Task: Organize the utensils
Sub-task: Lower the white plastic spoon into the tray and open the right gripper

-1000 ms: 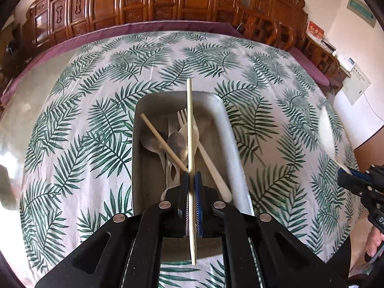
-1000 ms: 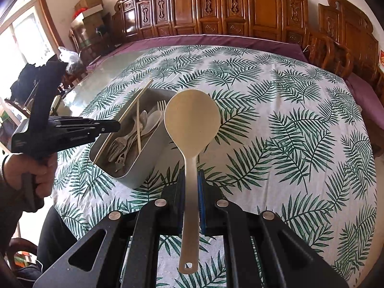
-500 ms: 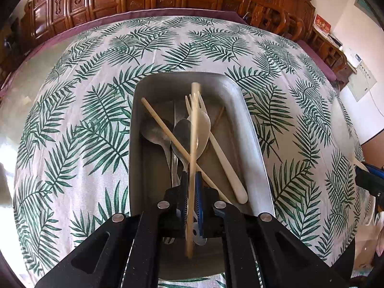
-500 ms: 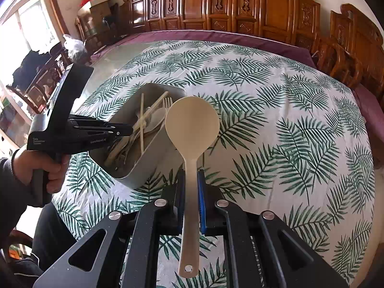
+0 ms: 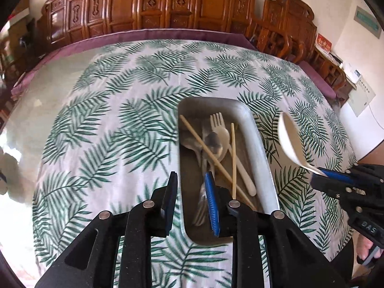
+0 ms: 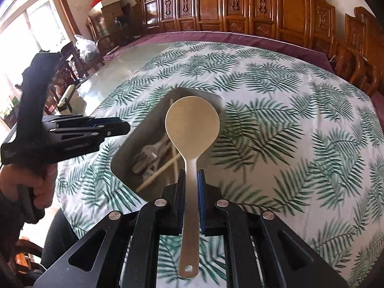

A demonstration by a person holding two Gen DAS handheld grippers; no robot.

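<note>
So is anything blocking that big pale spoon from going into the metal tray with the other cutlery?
Nothing visible blocks it. The right gripper holds the big spoon above the tray, whose top is open. The left gripper, jaws opening and empty, hangs over the tray's near end; chopsticks and cutlery already lie inside.

White tablecloth [image 5: 124,124] with green fern leaves — grey tray [image 5: 258,144], cream spoon [image 6: 192,124].
</note>
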